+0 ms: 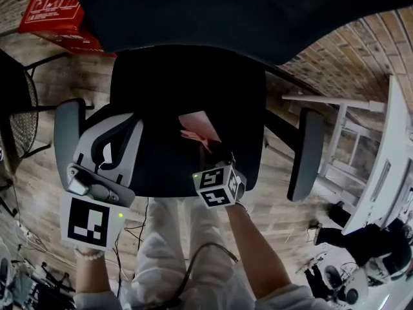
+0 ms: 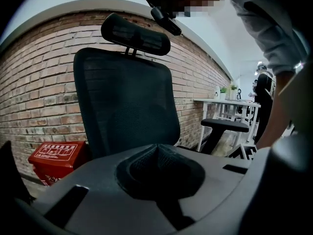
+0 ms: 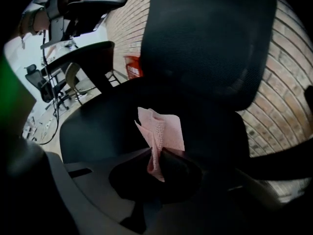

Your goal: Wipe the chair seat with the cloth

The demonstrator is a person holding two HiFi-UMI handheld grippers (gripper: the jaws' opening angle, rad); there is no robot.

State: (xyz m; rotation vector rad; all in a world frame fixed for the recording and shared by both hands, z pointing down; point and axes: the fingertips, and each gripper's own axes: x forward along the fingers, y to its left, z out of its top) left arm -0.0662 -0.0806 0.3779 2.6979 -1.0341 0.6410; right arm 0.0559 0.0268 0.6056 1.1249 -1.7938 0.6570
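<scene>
The black chair seat [image 1: 155, 102] fills the middle of the head view. A pink cloth [image 1: 199, 126] hangs over its right half, pinched at one end by my right gripper [image 1: 209, 146], which is shut on it. In the right gripper view the cloth [image 3: 160, 131] stands up folded out of the jaws [image 3: 157, 154], just above the seat [image 3: 93, 126]. My left gripper [image 1: 124, 132] hovers over the seat's left edge by the left armrest [image 1: 64, 128]. Its jaws are shut [image 2: 156, 152] with nothing between them, facing the mesh backrest [image 2: 127, 102].
A red box [image 1: 55, 11] stands on the wooden floor beside the brick wall behind the chair. The right armrest [image 1: 303, 154] juts out at the right, with a white desk [image 1: 387, 160] beyond it. Another chair [image 1: 19, 108] is at far left. Cables lie on the floor near my legs.
</scene>
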